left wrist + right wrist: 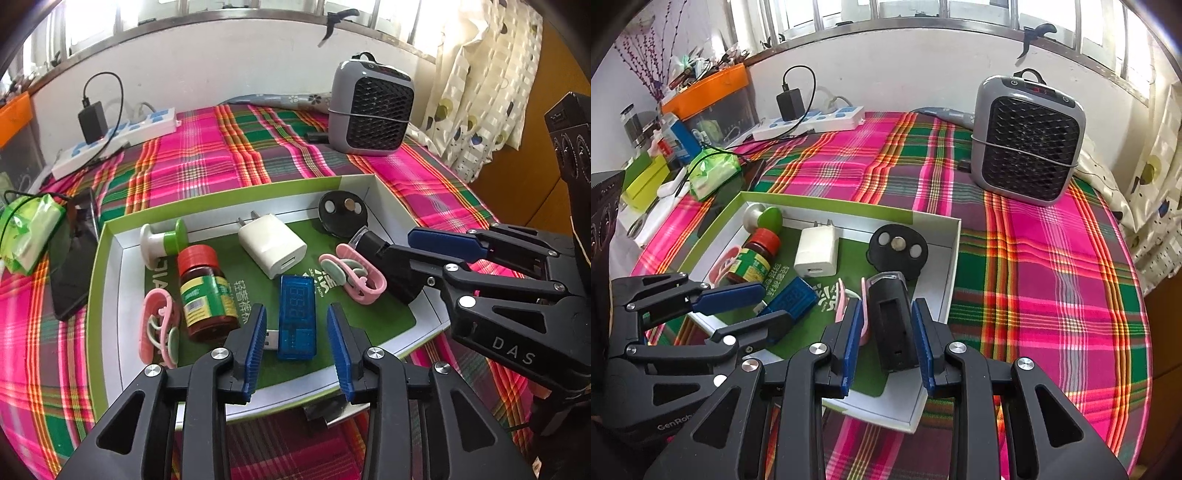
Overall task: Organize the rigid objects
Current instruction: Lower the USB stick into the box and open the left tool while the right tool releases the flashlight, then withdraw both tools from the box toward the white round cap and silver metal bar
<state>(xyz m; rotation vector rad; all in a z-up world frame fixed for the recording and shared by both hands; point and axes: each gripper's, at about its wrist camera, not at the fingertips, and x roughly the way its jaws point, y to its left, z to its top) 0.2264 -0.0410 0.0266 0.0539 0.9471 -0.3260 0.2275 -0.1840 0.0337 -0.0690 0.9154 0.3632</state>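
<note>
A green-rimmed white box [110, 266] on the plaid cloth holds a white charger [272, 245], a red-capped brown bottle [205, 291], two pink clips [159, 328] [354, 275], a black round disc [341, 214], a green-and-white spool [164, 243] and a blue USB tester [297, 317]. My left gripper [297, 314] stands open, its pads either side of the tester without touching it. My right gripper [888, 314] is shut on a black oblong device [892, 325], tilted low over the box's right end beside a pink clip [864, 314].
A grey fan heater [1028, 136] stands at the back right. A power strip [114, 140] with a black adapter lies at the back left. A dark phone [74, 266] and a green tissue pack [27, 232] lie left of the box. A curtain [487, 74] hangs on the right.
</note>
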